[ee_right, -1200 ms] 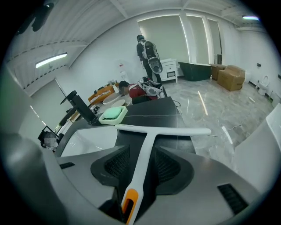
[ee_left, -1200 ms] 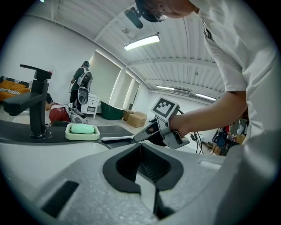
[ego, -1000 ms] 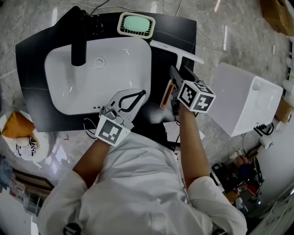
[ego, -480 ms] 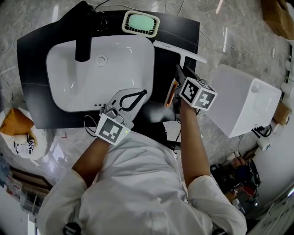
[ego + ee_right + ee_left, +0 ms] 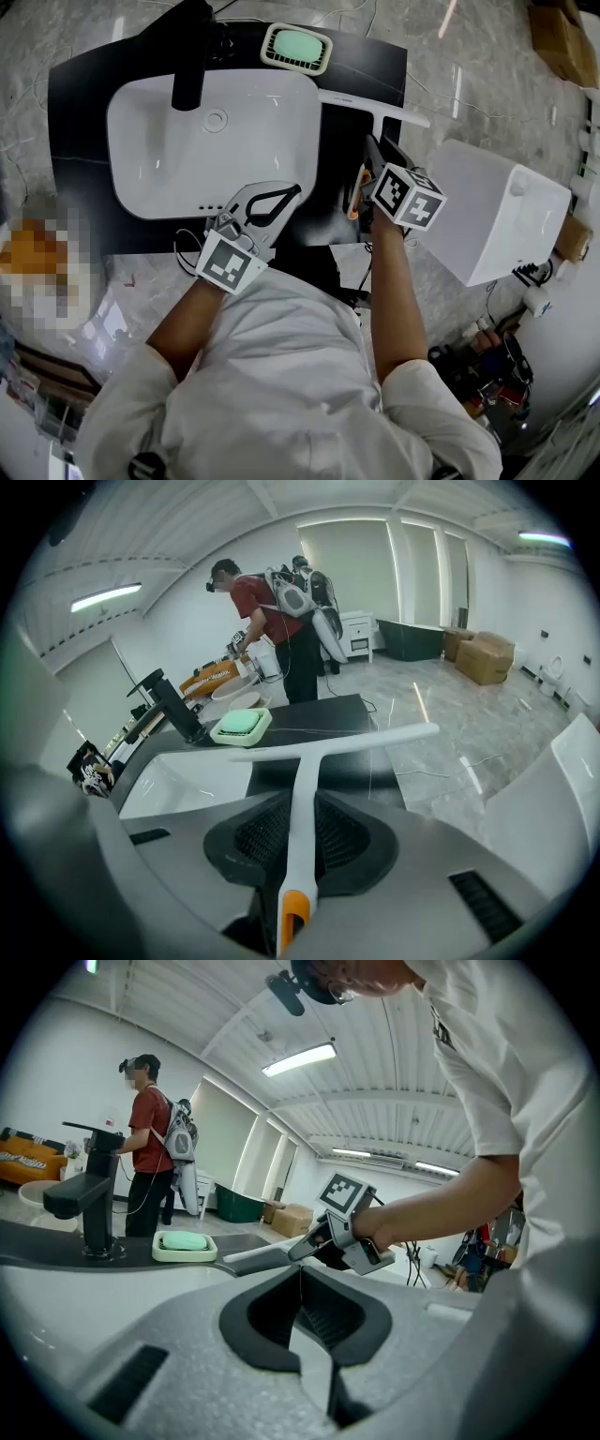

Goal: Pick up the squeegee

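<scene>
The squeegee (image 5: 375, 107) lies on the black counter right of the basin, with a white blade, a white handle and an orange end. My right gripper (image 5: 370, 157) points down over that handle. In the right gripper view its jaws are closing, and the dark pads (image 5: 342, 841) press the handle of the squeegee (image 5: 302, 789) from both sides. My left gripper (image 5: 292, 191) hovers over the basin's near right corner with its jaws shut and nothing between them. In the left gripper view the left gripper (image 5: 301, 1274) faces the right gripper (image 5: 311, 1243) and the squeegee's blade (image 5: 253, 1258).
A white basin (image 5: 131, 192) with a black tap (image 5: 190, 66) is set in the black counter (image 5: 75, 112). A green soap dish (image 5: 297, 47) stands at the back. A white box (image 5: 497, 211) sits right of the counter. A person in a red shirt (image 5: 267, 621) stands behind.
The right gripper's jaws have drawn in around the squeegee's handle, and less of the orange end shows. The left gripper has stayed where it was.
</scene>
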A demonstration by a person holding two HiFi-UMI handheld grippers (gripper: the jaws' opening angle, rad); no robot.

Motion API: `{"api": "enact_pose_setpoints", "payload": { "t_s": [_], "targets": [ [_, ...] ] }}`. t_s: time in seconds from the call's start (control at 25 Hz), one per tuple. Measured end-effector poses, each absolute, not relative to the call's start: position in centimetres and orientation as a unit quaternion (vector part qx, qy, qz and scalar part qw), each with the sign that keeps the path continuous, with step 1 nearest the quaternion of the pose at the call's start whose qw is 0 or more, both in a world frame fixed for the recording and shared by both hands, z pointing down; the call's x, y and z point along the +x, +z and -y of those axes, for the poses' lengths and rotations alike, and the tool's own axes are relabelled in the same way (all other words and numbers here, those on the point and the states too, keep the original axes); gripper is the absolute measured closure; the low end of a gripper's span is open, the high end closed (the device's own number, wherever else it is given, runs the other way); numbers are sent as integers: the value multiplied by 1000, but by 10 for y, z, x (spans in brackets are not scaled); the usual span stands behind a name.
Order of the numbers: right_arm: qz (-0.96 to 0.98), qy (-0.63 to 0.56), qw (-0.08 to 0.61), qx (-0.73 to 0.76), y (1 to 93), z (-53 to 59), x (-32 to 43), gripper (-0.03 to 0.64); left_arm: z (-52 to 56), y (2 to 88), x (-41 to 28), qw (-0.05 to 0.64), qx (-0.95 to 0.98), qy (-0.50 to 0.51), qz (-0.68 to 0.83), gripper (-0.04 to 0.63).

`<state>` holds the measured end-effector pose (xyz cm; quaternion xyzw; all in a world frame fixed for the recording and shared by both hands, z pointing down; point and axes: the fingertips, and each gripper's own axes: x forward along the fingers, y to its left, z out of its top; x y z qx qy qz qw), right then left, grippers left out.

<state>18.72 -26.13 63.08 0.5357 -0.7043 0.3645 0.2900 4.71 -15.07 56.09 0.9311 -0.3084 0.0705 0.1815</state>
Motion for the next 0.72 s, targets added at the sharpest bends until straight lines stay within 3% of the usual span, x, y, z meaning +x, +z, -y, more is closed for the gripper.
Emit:
{"api": "enact_pose_setpoints", "payload": {
  "t_s": [0.36,0.72],
  "targets": [
    [746,283,250,549,560,244,167,534,142,524,26,131,939,78,309,579],
    [819,146,138,537,433,243,131,535,152,455,-14,68,924,72,368,578]
  ]
}}
